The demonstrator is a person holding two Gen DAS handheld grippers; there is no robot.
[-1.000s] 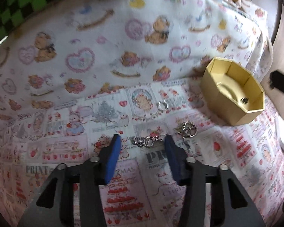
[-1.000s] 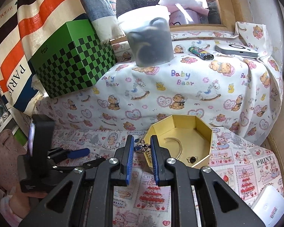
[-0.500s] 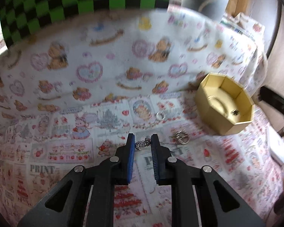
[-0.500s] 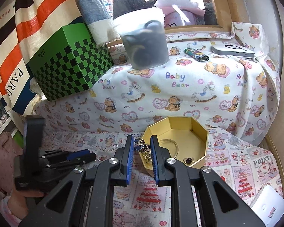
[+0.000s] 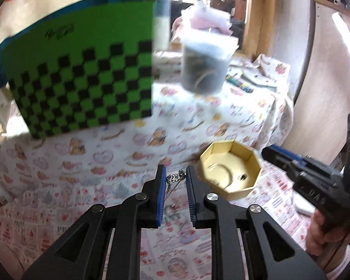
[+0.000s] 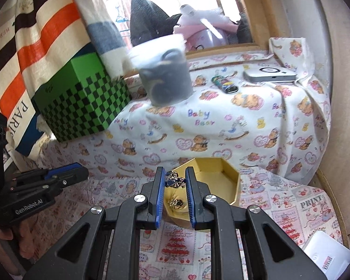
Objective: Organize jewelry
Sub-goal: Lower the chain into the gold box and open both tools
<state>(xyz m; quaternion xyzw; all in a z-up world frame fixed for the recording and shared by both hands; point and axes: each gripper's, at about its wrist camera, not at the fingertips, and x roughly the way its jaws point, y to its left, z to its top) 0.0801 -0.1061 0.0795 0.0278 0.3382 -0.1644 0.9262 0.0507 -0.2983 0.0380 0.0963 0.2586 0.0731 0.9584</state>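
Note:
My left gripper [image 5: 175,177] is shut on a silver chain bracelet [image 5: 175,177] and holds it above the printed cloth, left of the gold octagonal box [image 5: 231,170]. A thin chain hangs from it in the right wrist view [image 6: 90,190]. My right gripper [image 6: 174,180] is shut on a dark-stoned jewelry piece [image 6: 175,180] and holds it over the box [image 6: 217,177]. Inside the box lie a ring [image 5: 242,176], a curved bangle [image 5: 224,171] and another small piece [image 6: 176,202].
A green checkered box [image 6: 81,107] and a grey container [image 6: 165,79] stand on the raised ledge behind. A lighter [image 6: 224,85] and a flat white device [image 6: 270,74] lie there too. A white card [image 6: 326,259] lies at the front right.
My left gripper closed on the silver bracelet and lifted it off the cloth, tilting up. My right gripper carried its jewelry piece forward over the gold box.

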